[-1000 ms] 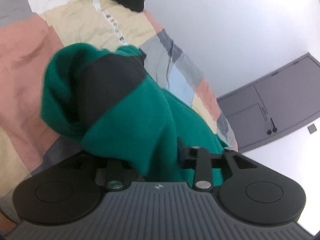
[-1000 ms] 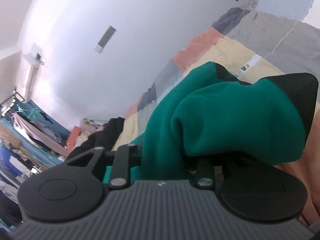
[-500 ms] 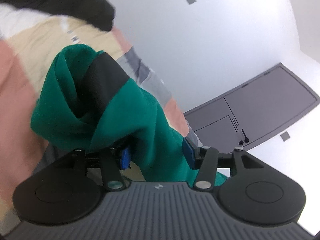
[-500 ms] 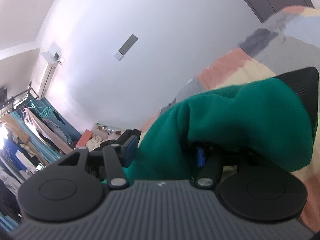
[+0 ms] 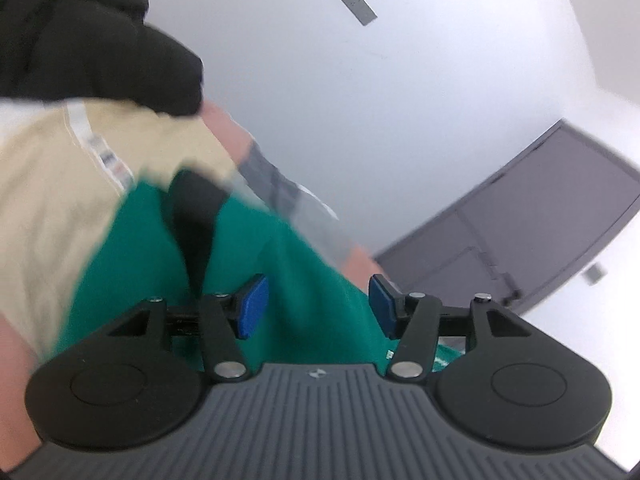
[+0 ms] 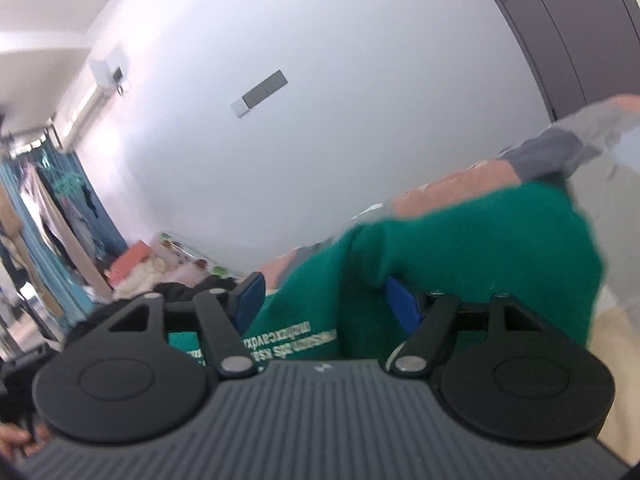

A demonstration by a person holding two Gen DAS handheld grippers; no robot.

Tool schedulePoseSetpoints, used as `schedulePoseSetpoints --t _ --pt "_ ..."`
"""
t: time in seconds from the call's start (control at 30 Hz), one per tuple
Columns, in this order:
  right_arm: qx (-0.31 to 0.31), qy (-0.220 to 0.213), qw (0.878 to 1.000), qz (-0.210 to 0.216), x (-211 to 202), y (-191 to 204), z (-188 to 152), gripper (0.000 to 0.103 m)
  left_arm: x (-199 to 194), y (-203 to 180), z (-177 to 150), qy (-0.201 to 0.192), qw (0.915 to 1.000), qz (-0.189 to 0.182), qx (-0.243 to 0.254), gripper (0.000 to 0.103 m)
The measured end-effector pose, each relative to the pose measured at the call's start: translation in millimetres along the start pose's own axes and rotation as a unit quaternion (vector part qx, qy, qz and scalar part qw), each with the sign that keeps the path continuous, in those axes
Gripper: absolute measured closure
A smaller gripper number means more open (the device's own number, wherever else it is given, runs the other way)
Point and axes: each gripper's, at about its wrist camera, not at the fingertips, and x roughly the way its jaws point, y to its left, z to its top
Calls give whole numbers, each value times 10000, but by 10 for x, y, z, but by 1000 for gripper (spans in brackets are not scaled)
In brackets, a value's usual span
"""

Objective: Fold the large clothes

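Between both parted tongs (image 5: 316, 306), green garment (image 6: 460, 264)

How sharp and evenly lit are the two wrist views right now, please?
Left wrist view: green garment and patchwork bedspread smeared by motion blur; white wall glares. Right wrist view: garment soft-edged, fisheye bends the door, bright wall overexposed.

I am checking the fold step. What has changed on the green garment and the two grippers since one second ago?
Both grippers let go: the left gripper and right gripper have just been opening, blue pads now clear of the green garment, which dropped lower onto the patchwork bedspread. The black garment stayed put.
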Motion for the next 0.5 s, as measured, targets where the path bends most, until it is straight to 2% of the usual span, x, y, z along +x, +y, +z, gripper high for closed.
schedulePoseSetpoints --t 0.1,0.23,0.37,0.5 --pt "-33 62 9997 -226 115 -157 7 33 217 60 83 140 9987 354 327 40" --pt "-111 334 9973 -648 271 -311 -27 34 453 13 102 351 9918 600 1074 40" --pt "-705 685 9899 -1024 517 -336 -61 35 612 22 57 538 9852 846 1390 40" --pt "-693 1056 9860 -1086 820 -512 -162 36 965 140 -28 670 9775 1171 1623 40"
